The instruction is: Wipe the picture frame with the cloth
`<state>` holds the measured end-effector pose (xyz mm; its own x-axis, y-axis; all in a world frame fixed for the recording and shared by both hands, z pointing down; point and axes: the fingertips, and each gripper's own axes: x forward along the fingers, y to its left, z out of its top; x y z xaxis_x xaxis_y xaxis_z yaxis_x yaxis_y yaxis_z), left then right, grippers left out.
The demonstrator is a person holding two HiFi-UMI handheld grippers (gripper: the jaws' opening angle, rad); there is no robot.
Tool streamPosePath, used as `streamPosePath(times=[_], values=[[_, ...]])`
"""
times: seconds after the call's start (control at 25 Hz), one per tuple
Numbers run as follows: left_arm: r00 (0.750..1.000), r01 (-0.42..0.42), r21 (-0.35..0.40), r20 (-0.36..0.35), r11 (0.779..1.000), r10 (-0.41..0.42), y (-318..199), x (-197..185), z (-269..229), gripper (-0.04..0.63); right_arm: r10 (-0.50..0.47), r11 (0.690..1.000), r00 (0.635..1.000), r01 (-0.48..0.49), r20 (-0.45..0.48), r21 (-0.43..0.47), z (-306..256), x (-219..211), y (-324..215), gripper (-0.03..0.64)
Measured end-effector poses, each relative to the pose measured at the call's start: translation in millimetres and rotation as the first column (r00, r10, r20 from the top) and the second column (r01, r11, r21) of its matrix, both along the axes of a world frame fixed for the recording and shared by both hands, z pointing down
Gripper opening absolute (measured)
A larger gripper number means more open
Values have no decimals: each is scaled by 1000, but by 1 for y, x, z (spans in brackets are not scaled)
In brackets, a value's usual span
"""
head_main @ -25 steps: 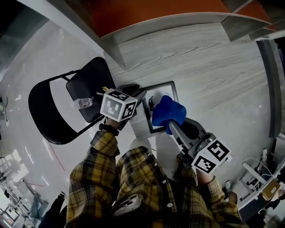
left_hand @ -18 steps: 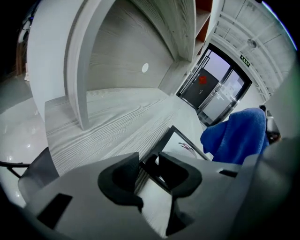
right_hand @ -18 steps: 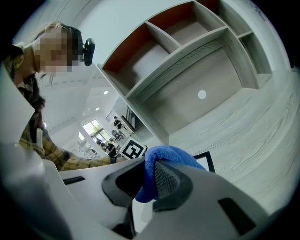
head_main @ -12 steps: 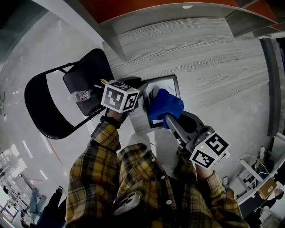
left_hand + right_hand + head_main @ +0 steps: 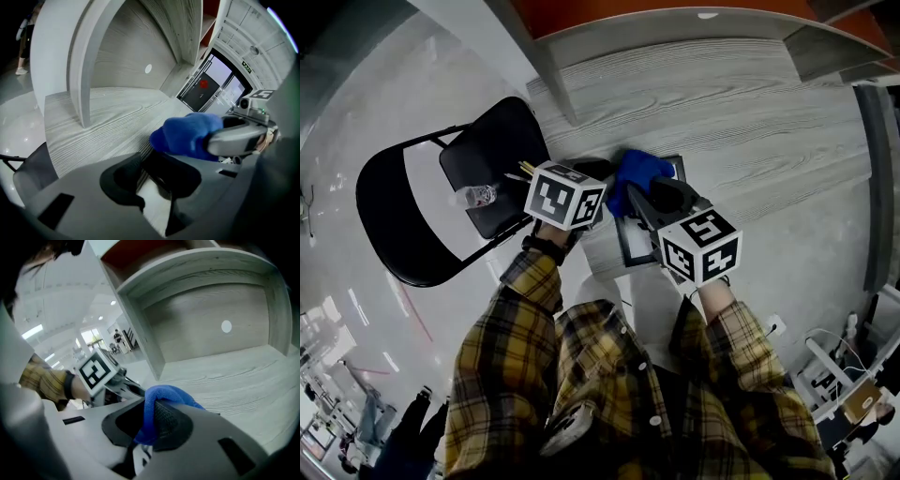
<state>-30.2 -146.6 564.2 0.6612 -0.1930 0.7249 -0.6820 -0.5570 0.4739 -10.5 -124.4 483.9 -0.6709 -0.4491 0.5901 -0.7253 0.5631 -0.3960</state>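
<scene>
Your right gripper [image 5: 150,420] clamps the cloth [image 5: 636,172] over the frame's [image 5: 623,246] far left corner. Frame's long side runs back toward you; wipe likely follows it.

Both our arms reach forward and down in plaid sleeves [image 5: 520,314], and the two grippers meet close together ahead of us. Our left gripper [image 5: 596,172] points down at a slant. Its jaws stand apart and have just been closing a little, with a corner of the picture frame [image 5: 630,246] between them. A dark band [image 5: 541,249] circles that wrist. Our right gripper [image 5: 641,193] slants in from the right, its tips just beside the left one's, and its jaws are clamped on the blue cloth [image 5: 636,167], which bulges out past them.
</scene>
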Motion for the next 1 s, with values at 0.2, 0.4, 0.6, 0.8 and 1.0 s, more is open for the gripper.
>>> streamPosePath(times=[0.2, 0.4, 0.6, 0.8, 1.0], values=[[1000, -2, 0, -2, 1000, 2, -1, 1, 0, 116, -108, 990, 950, 130, -294, 56, 46, -2, -11, 48], [1000, -2, -2, -2, 1000, 2, -1, 1, 1, 115, -127, 990, 946, 138, -298, 16, 55, -5, 2, 46], [1000, -1, -3, -4, 1000, 1, -1, -1, 1, 115, -151, 987, 961, 136, -230, -83, 57, -4, 24, 46], [1000, 2, 2, -1, 1000, -2, -1, 1, 1, 115, -192, 977, 959, 167, -209, -134, 55, 0, 55, 46], [1000, 2, 3, 0, 1000, -2, 0, 1, 2, 115, -231, 956, 960, 193, -159, -220, 56, 6, 99, 46]])
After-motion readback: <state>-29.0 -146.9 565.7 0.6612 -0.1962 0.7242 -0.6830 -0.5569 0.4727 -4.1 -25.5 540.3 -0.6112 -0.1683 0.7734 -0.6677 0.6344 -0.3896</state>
